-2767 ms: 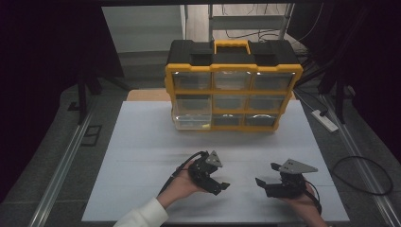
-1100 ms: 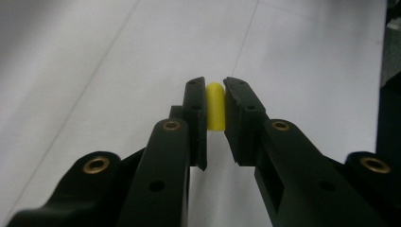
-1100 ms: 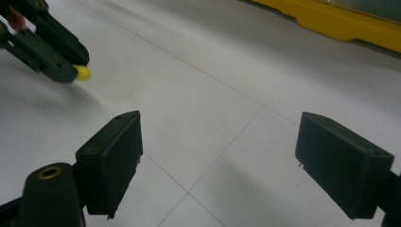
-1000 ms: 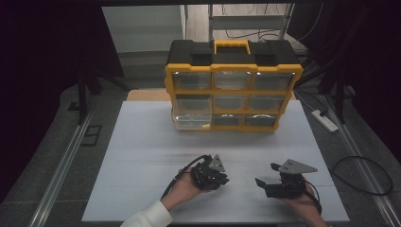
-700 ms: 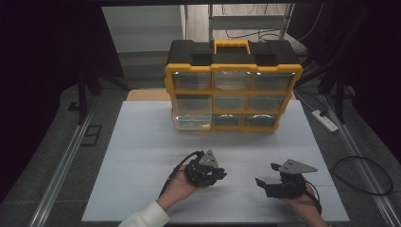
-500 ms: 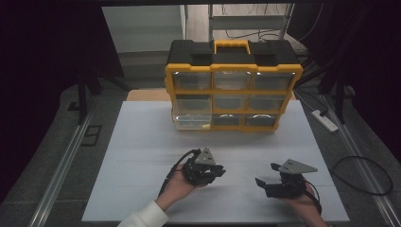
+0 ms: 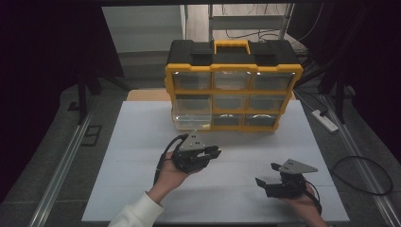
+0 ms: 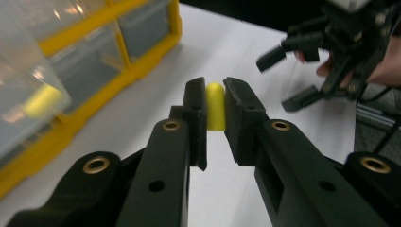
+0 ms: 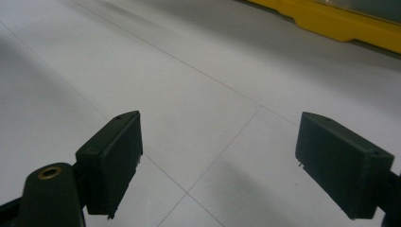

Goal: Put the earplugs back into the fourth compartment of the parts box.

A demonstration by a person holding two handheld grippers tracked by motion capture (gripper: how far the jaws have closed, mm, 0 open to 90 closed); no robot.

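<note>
Two claws worked over the white worktop (image 7: pixel 142 142) before one yellow organizer (image 7: pixel 233 85) of nine drawers. The left claw (image 8: pixel 215 106) pinched one yellow capsule (image 8: pixel 215 112), having swung toward the organizer since earlier; the right claw (image 9: pixel 217 165) stayed spread, resting low

The high view looked forward and down from above the near edge of the white table (image 7: pixel 142 142). Each gripper view sat low and close over this table surface. All three shared the yellow plastic drawer cabinet (image 7: pixel 234 85), seen near in both gripper views.
</note>
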